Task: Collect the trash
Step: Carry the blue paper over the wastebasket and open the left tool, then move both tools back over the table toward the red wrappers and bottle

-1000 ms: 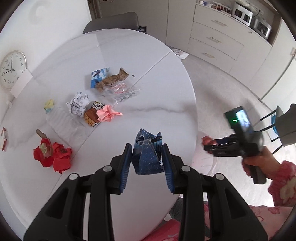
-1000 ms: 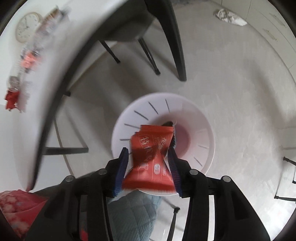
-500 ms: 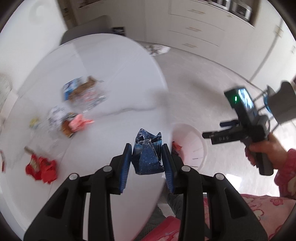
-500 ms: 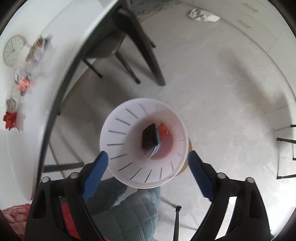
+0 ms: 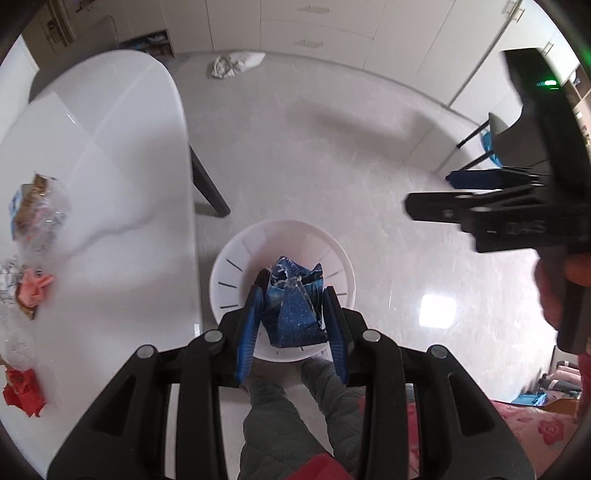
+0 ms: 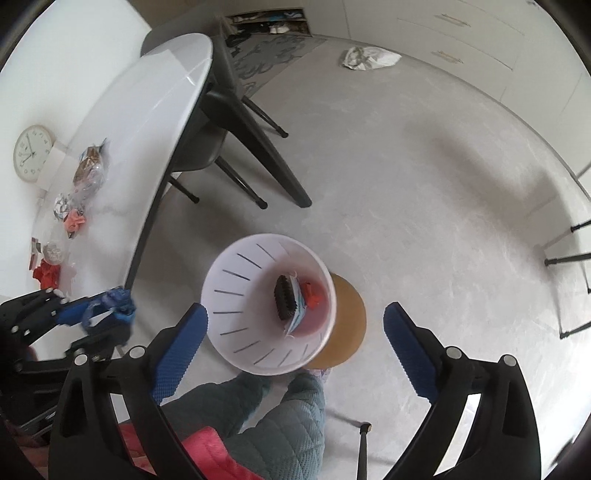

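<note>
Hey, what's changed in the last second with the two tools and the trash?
The right tool let go of the red wrapper, which now lies in the white bin, and its jaws stand wide open. The left tool swung off the table and now hangs over the bin, still clamped on the blue wrapper. The other scraps on the table lie as before.

Left tool (image 5: 293, 321) clamping blue wrapper (image 5: 293, 310), above white bin (image 5: 236, 258), table (image 5: 110, 184) beside

Pale floor (image 6: 424, 184), white table (image 6: 140, 122), white cabinets (image 5: 332, 33)
</note>
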`<state>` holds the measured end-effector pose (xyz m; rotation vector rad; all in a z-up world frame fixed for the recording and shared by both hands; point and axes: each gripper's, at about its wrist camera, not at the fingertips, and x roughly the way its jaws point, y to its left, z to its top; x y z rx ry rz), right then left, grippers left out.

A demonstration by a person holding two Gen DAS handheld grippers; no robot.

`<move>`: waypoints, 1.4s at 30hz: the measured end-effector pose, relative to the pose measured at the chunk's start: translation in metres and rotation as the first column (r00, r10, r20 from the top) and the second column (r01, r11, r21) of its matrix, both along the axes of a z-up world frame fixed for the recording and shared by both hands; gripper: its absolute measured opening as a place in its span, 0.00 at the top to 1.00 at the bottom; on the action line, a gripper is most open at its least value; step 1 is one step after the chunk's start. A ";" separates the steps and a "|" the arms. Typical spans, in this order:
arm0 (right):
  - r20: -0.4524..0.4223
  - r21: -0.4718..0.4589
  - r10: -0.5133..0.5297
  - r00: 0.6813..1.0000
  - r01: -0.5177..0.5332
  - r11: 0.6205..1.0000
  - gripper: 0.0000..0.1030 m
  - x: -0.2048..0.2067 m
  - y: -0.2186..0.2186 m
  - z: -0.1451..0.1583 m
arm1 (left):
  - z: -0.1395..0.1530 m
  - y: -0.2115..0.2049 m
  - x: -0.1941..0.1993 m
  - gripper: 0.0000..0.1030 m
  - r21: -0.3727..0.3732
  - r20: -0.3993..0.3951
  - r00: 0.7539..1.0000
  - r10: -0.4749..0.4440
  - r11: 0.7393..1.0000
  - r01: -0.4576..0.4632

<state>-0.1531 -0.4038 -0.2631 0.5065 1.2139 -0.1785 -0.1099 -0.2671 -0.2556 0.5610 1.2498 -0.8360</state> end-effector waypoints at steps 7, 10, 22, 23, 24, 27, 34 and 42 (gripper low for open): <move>-0.033 0.022 -0.039 0.999 0.040 0.999 0.07 -0.017 -0.012 -0.013 | -0.010 -0.008 0.000 0.33 0.011 -0.010 1.000 0.024 1.000 -0.024; -0.033 0.026 -0.052 0.998 0.053 0.998 0.07 -0.020 -0.013 -0.012 | -0.005 -0.006 0.001 0.32 0.010 -0.001 0.999 0.035 0.999 -0.035; 0.098 -0.038 0.012 0.995 -0.009 0.999 0.07 -0.004 0.007 0.054 | 0.078 0.049 0.029 0.11 -0.079 0.133 0.966 0.221 0.974 -0.212; 0.112 -0.043 0.020 0.994 -0.016 0.999 0.06 -0.001 0.010 0.061 | 0.087 0.056 0.030 0.09 -0.093 0.143 0.961 0.238 0.970 -0.226; 0.132 -0.052 0.034 0.991 -0.027 0.998 0.06 0.002 0.016 0.070 | 0.096 0.065 0.032 0.07 -0.110 0.156 0.953 0.260 0.963 -0.245; 0.191 -0.087 0.085 0.978 -0.069 0.994 0.05 0.012 0.035 0.098 | 0.120 0.092 0.037 0.08 -0.158 0.189 0.929 0.319 0.943 -0.292; 0.292 -0.148 0.209 0.933 -0.172 0.974 0.03 0.035 0.082 0.144 | 0.138 0.144 0.046 0.08 -0.192 0.232 0.879 0.417 0.905 -0.379; 0.302 -0.154 0.327 0.895 -0.293 0.944 0.03 0.065 0.138 0.152 | 0.135 0.204 0.064 0.08 -0.195 0.237 0.805 0.544 0.838 -0.510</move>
